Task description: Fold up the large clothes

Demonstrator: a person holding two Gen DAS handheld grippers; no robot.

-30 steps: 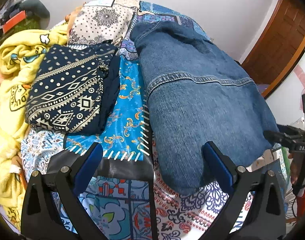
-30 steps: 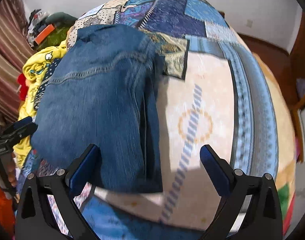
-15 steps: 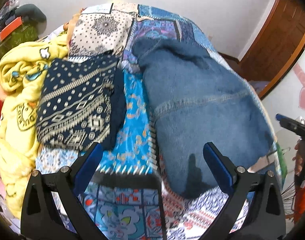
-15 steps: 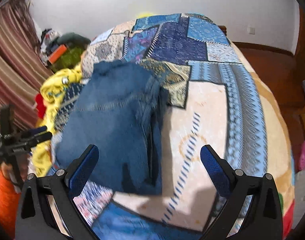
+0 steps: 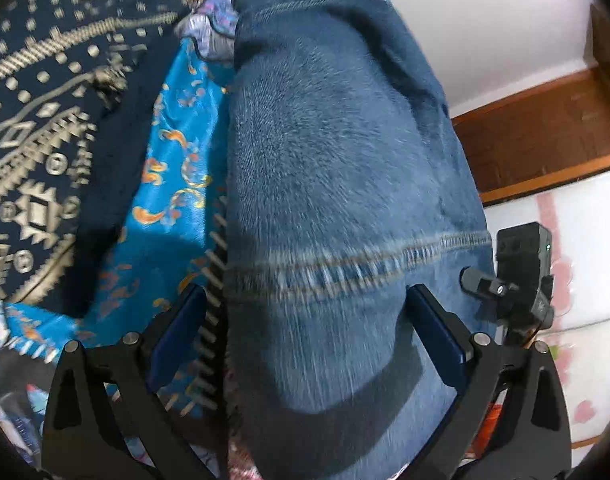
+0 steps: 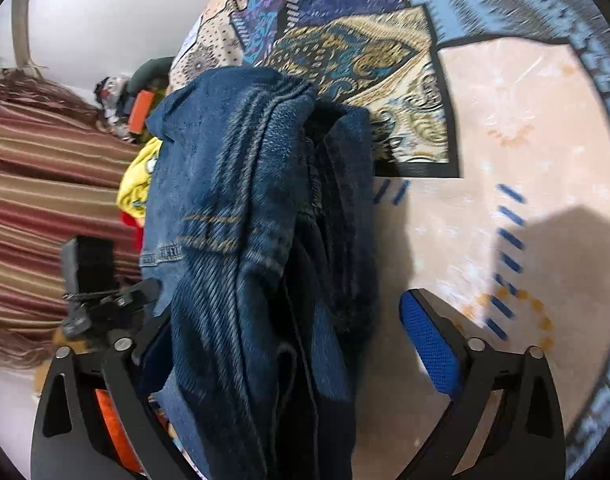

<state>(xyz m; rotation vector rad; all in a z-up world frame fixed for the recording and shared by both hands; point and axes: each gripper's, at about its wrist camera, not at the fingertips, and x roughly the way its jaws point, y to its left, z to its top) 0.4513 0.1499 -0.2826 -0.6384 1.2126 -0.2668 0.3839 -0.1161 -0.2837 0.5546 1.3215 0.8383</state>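
Observation:
The blue denim jeans lie folded lengthwise on the bed, their near end bunched up in the right wrist view. My left gripper is open, its blue pads set wide on either side of the near end of the jeans. My right gripper also straddles the near end. Its jaws are closing, still wide, with thick denim folds between them. Its left pad is hidden behind the cloth and its right pad stands apart from it.
A dark folded garment with a pale pattern lies left of the jeans on the patchwork bedspread. A yellow garment and a striped curtain are at the left. A wooden skirting and white wall lie to the right.
Both grippers have dropped and pushed forward onto the near end of the jeans, which now fills the space between their fingers. The right wrist view has rolled and the denim there is bunched.

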